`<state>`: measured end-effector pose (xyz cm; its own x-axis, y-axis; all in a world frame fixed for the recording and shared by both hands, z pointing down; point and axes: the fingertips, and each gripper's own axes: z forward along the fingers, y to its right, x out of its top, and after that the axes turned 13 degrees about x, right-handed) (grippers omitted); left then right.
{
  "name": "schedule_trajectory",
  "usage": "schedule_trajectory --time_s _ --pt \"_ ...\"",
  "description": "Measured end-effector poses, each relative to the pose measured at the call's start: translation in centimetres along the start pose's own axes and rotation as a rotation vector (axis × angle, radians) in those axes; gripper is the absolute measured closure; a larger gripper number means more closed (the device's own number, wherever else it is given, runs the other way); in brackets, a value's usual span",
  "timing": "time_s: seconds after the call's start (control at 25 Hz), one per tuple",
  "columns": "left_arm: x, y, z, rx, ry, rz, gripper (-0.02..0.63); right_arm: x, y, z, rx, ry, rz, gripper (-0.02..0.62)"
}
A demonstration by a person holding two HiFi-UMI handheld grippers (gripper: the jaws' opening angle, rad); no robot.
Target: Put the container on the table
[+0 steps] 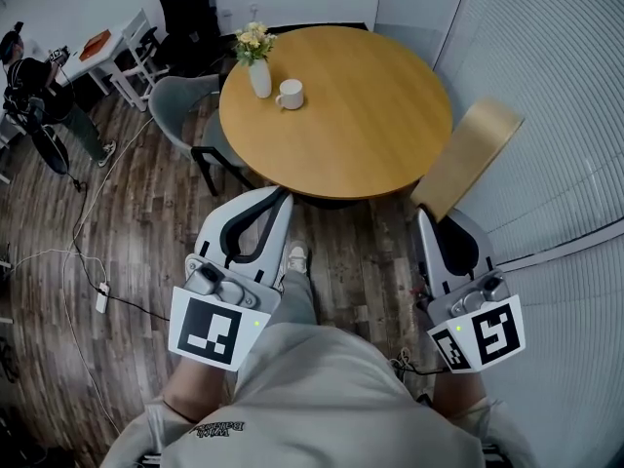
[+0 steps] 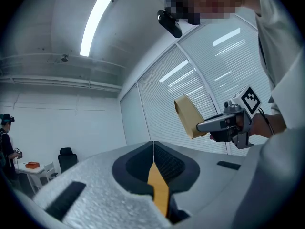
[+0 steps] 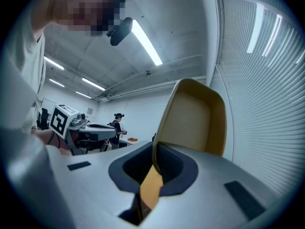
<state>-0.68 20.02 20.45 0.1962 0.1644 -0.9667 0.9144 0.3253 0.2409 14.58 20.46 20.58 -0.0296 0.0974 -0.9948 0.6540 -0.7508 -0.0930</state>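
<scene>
Two-handed, held one gripper out on each side above the plank floor (image 1: 146,213), short of a round wooden table (image 1: 370,125).

Caught at far left: another person (image 1: 39,96) standing beside a white desk (image 1: 107,52), with a cable trailing across the boards to a power strip (image 1: 101,297). Pictured next, a grey chair (image 1: 180,100) drawn up against the table's left edge.

Clenched the left gripper (image 1: 277,199) tight, jaws pressed pad to pad with nothing between them, tips aimed at the table's near edge. Confirmed in the left gripper view, with the two dark pads meeting in a single seam.

Seen on the left part of the tabletop: a white vase (image 1: 259,78) of yellow and white flowers (image 1: 253,41), and a white mug (image 1: 290,94) just beside it on the right, both well apart from the grippers.

Clamped the right gripper (image 1: 424,217) on the tan container (image 1: 466,154), pinching one thin wall at the rim, jaws parted by no more than that wall. Held the container tilted in the air beside the table's right edge, not resting on the top, hollow side turned back toward the gripper's camera. Framed at far right by pale slatted blinds (image 1: 556,115), close behind the container.
</scene>
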Motion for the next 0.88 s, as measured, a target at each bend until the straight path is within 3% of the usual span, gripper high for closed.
schedule_trajectory --time_s 0.4,0.88 --pt "-3.1 -3.7 6.6 -0.008 -0.030 -0.018 0.586 -2.0 4.4 6.4 0.007 -0.033 0.006 0.560" --pt "-6.1 -9.3 18.0 -0.071 -0.059 -0.032 0.586 -3.5 12.1 16.1 -0.030 -0.071 0.035 0.560"
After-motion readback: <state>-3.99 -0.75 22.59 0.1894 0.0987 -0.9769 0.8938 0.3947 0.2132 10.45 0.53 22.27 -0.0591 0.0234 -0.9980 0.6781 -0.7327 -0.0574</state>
